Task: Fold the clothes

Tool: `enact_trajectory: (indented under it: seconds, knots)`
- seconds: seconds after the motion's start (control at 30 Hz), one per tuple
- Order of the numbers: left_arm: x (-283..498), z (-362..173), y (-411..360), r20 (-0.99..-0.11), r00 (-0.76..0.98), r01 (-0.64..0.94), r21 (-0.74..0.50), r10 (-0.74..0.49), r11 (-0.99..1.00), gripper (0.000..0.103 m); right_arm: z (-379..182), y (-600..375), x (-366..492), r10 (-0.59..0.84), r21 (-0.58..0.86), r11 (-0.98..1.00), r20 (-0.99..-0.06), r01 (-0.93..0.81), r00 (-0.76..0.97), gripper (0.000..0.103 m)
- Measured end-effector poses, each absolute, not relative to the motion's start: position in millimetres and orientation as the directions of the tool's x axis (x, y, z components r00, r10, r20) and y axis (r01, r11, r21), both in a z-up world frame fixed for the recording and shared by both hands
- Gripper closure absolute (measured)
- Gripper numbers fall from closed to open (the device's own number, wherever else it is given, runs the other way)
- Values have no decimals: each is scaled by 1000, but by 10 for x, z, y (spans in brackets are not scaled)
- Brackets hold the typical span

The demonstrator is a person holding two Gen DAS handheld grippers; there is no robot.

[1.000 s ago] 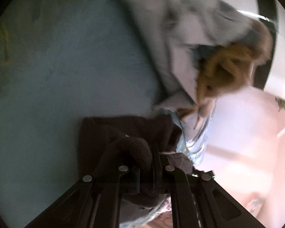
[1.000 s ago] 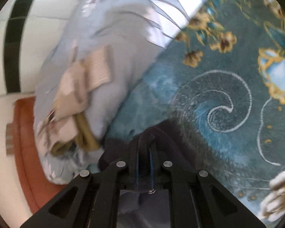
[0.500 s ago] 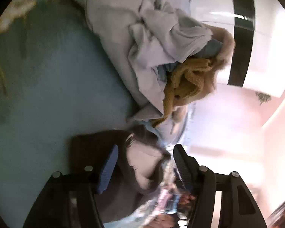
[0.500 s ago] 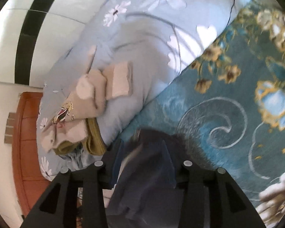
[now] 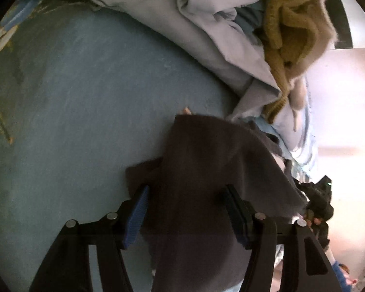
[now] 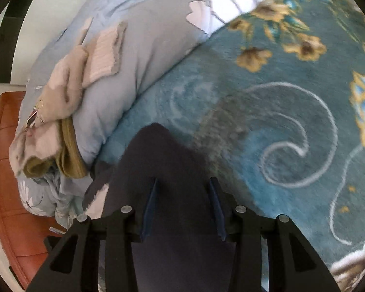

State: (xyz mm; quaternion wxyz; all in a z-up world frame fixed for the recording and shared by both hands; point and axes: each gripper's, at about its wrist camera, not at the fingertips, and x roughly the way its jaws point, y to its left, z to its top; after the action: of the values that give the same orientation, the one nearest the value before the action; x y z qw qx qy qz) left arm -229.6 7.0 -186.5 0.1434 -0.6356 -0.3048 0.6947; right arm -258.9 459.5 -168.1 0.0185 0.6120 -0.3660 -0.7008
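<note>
Left wrist view: my left gripper [image 5: 186, 209] has its jaws wide apart, holding nothing. The dark garment [image 5: 206, 170] lies in the lower centre of the frame, on the teal blanket [image 5: 85, 97], and passes between the jaws w/o being pinched. Its long axis runs from bottom of frame up to the centre, a bit tilted to the left; the far edge ends approx. at mid frame. In upper right is a pile of other clothes: a grey cloth [image 5: 206, 36] and a mustard knit [image 5: 292, 36], close to the garment's far right corner.

Right wrist view: my right gripper [image 6: 183, 204] is also open, less wide, nothing gripped. The same dark garment [image 6: 163, 170] sits at lower centre, rounded end pointing up the frame, long axis approx. vertical. The floral quilt [image 6: 146, 36] with the beige sweater [image 6: 68, 85] is at left, touching or nearly touching the garment's left side; I cannot tell which.

Risk, in my judgement: the fabric is free now, so a fold can spring open. Also if I close too near the pile, I can catch a wrong cloth and drag it.
</note>
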Motion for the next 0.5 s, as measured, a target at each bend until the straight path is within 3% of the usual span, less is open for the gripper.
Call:
enact_trajectory:
  seconds: [0.07,0.17,0.2,0.3,0.5]
  knots:
    - [-2327,-1829,127,-820,-165,159,-570,548,-806,68,-1648,4563,-2650,-464,525,-748,-851,-405,-245,57]
    - [-2336,-1788,154,-844,-180,149,-530,505,-835,89,-1558,4503,-2696,-442,492,-797,-870,-350,-216,72]
    - [-2323,-1766,119,-837,-196,162,-541,510,-826,91,-1525,4481,-2708,-434,480,-814,-877,-328,-206,83]
    - [-2269,-1607,-63,-789,-296,202,-603,539,-772,92,-1345,4528,-2695,-430,486,-825,-871,-290,-235,92]
    - [-2284,-1719,-181,-770,-366,267,-625,523,-734,92,-1208,4728,-2724,-437,523,-809,-841,-268,-320,94]
